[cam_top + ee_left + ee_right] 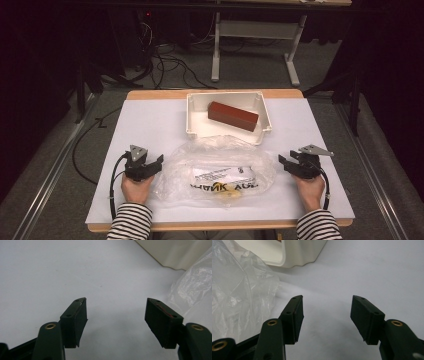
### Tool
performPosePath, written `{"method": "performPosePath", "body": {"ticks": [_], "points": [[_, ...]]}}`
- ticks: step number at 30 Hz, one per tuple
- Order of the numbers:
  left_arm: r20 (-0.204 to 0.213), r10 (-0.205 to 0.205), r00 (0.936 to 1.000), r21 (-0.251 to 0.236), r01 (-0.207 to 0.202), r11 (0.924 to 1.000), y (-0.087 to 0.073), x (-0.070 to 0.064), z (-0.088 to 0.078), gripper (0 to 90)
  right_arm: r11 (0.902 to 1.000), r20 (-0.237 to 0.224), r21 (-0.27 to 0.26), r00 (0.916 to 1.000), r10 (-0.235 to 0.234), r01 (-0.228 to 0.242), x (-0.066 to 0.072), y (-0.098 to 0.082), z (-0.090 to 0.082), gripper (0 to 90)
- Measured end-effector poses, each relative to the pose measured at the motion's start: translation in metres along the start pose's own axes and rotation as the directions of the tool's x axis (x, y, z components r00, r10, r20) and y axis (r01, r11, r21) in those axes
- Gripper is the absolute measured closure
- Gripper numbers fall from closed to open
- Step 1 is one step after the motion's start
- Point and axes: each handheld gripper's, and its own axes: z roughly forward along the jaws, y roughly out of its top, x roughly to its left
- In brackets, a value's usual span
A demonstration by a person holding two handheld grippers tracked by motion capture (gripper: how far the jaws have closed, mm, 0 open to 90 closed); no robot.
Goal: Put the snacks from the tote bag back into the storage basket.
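A crumpled clear plastic bag (217, 170) with a printed label lies at the middle of the white table, in front of a white tray (196, 116) that holds a red-brown block (232, 116). My left gripper (156, 163) rests on the table just left of the bag, open with nothing between its jaws; the bag's edge (192, 285) shows to its right. My right gripper (284, 162) sits just right of the bag, also open and empty, with the bag (239, 292) at its left and the tray's corner (297, 255) beyond.
The table's white sheet (140, 125) has wooden edges at front and back. A person's striped sleeves come in at the bottom. Cables and a desk frame (255, 45) stand on the floor beyond the table.
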Motion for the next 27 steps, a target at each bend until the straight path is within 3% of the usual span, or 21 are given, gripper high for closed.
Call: {"method": "performPosePath", "body": {"ticks": [8,27], "points": [[-0.004,0.015,0.9999,0.008,-0.015,0.9999,-0.0008,-0.0018,0.0012,35.1,0.9993,0.017,0.019,0.9993,-0.032,0.031,0.0050,0.0000,0.0019,43.1],[-0.020,0.045,0.9988,0.011,-0.045,0.9989,-0.0014,-0.0058,0.0021,34.6,0.9991,0.010,0.025,0.9993,-0.035,0.035,0.0051,-0.0001,0.0026,42.2]]}}
